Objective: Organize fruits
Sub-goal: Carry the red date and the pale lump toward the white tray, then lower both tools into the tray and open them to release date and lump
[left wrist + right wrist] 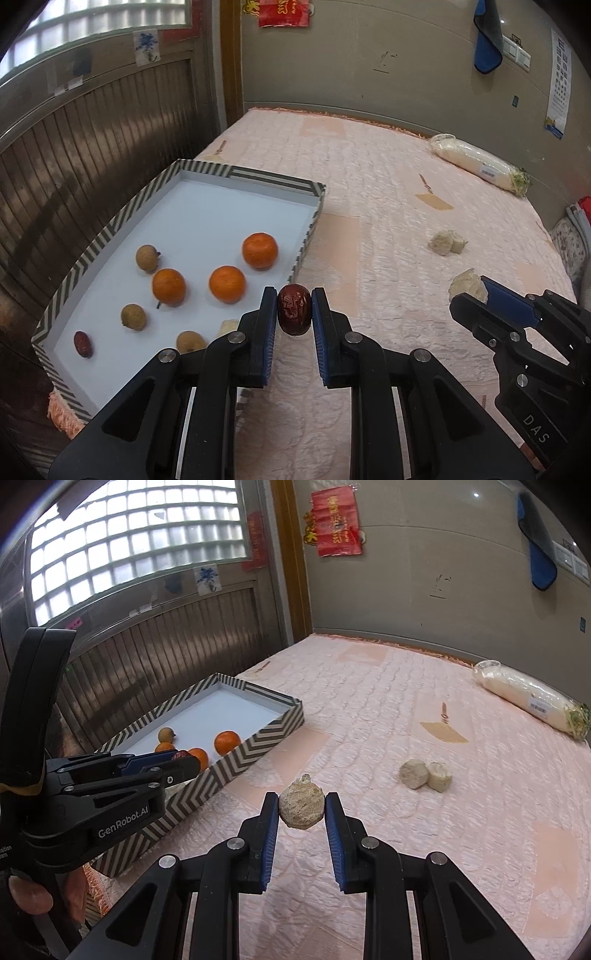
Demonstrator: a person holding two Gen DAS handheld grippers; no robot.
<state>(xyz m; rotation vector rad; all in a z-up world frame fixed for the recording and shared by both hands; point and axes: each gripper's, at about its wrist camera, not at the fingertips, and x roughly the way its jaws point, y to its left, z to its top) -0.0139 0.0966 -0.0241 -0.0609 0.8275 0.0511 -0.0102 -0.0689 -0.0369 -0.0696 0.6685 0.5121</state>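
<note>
Red date (294,309): clamped between the pads of the left gripper (294,312), carried just beside the near right corner of the striped box (110,236). Pale dried fruit (301,808): pinched by the right gripper (301,808), right of the box, above the pink cloth (406,849).

Box contents, as counted: three oranges (259,250), three small brown fruits (147,257), one red date (83,343), one pale piece partly hidden.

Outstanding, as judged: both held items; two pale lumps (424,773) lying well right of the box. A wrapped roll (532,698) is noted farther off.
</note>
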